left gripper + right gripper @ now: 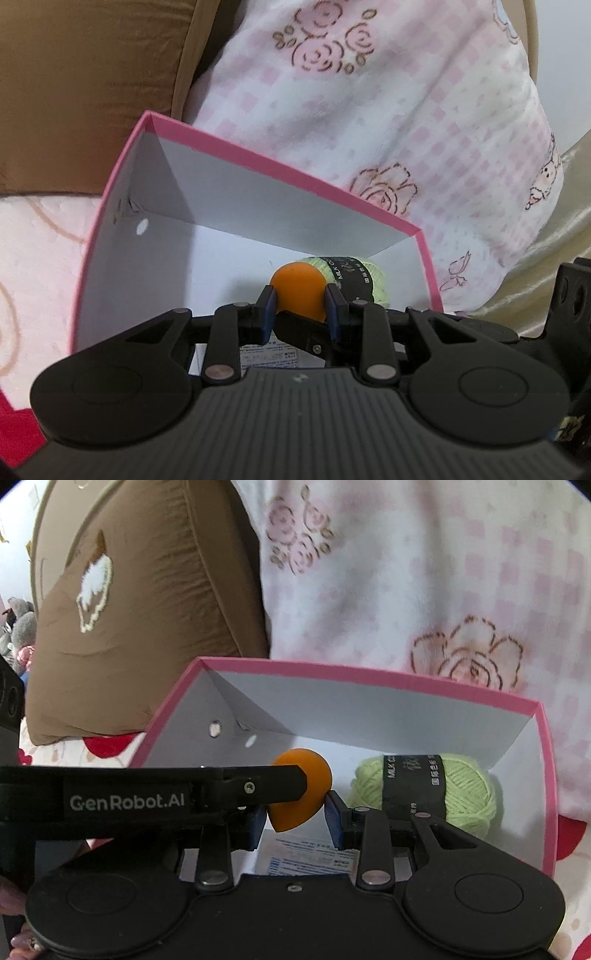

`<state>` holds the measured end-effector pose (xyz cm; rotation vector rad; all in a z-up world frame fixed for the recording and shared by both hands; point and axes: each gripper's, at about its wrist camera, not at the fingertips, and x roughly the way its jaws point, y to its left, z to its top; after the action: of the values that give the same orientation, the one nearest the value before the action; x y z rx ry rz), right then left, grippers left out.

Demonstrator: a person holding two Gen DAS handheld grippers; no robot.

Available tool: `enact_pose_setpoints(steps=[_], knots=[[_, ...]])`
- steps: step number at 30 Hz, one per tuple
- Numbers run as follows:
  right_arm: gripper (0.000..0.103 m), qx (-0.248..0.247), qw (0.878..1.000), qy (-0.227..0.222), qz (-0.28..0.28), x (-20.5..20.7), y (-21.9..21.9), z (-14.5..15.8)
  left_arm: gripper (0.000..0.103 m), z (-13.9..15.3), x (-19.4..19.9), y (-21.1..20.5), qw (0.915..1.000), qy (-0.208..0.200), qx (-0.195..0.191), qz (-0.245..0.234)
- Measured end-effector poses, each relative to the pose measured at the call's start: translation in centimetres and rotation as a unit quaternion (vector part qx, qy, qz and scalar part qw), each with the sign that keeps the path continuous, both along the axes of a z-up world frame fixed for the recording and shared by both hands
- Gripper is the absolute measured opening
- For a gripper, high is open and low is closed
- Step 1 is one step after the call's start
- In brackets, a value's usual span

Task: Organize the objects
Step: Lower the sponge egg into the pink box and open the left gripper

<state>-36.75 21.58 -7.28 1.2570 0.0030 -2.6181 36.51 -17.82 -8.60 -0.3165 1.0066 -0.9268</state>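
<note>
Soft pink blankets (388, 122) with rose prints and a brown pillow (140, 620) fill the back of the scene. Near them sits a pink box (280, 168) with white walls inside.

An orange sponge (297, 291), shaped like a drop, hangs over the box floor. The left gripper (300, 308) pinches it between its blue pads. In the right wrist view, the right gripper (295, 825) is pressed in too, with the pointed end of the sponge between its pads — whether it truly squeezes the sponge, I cannot tell. A ball of green yarn (465, 794) already lies at the far right of the box.

The step looks like putting the sponge away. Next, the sponge should go low, just left of the yarn — then the pads let go.
</note>
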Motion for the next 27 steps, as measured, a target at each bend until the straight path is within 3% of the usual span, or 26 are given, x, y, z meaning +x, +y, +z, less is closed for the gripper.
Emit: enact_pose_setpoints(steps=[4,9,18,22,27], knots=[[0.039,0.000,1.000,0.004,0.002,-0.1,0.0,-0.6,0.026,-0.1,-0.3,0.0,0.9998,-0.019,0.008,-0.003],[0.039,0.019,1.000,0.009,0.013,0.0,-0.7,-1.1,0.026,-0.9,-0.1,0.1,1.0000,-0.008,0.006,-0.001],[0.039,0.040,0.999,-0.017,0.014,-1.6,-1.3,-3.1,0.033,-2.5,0.4,-0.7,0.9995,-0.001,0.029,0.007],[0.039,0.036,0.999,-0.038,-0.002,-2.4,-1.2,-3.4,0.034,-2.9,0.1,-1.1,0.9983,-0.021,0.049,0.023],[0.039,0.060,0.997,-0.048,-0.004,-2.6,-1.4,-4.2,0.034,-3.2,0.1,-1.3,0.9987,-0.013,0.045,0.020]])
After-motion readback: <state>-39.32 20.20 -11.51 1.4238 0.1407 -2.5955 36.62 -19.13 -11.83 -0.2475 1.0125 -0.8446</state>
